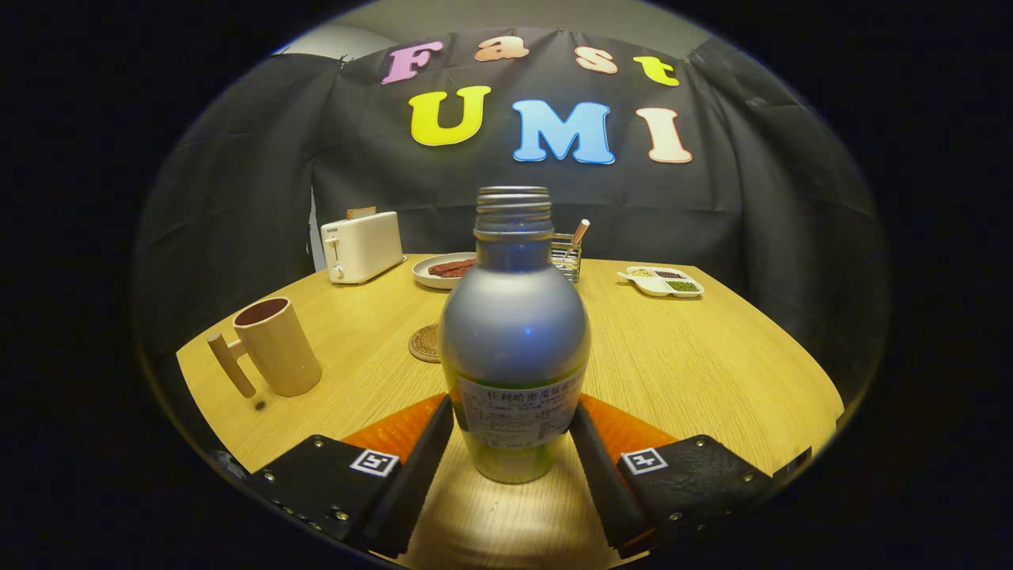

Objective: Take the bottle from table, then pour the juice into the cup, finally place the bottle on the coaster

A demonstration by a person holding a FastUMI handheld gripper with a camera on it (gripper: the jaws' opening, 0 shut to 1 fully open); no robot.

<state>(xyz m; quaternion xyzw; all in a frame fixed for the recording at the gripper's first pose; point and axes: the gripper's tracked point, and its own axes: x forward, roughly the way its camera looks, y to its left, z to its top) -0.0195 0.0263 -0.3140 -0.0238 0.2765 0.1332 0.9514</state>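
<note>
Bottle [514, 340] first: in the gripper view it stands straight up on the wooden table [712, 372], with no cap on its screw top and a paper label low on its body. It sits right between the two fingers of the gripper [512, 419]. The fingers are close at each side of its lower part, one at 9 o'clock of the label and one at 3 o'clock, but I cannot tell if they press on it or just sit beside it. From the bottle, the round coaster [425, 343] lies at 10 o'clock, partly hidden behind the bottle's side. The cup [277, 348] with a wooden handle stands at 9 o'clock, well apart, and it is upright. Far back at 11 o'clock is a toaster [362, 246], and next to it a plate [445, 269] with dark food. Just behind the bottle's neck at 1 o'clock is a clear holder [567, 255] with a stick in it. At 2 o'clock lies a white tray [663, 282] with small parts.
</note>
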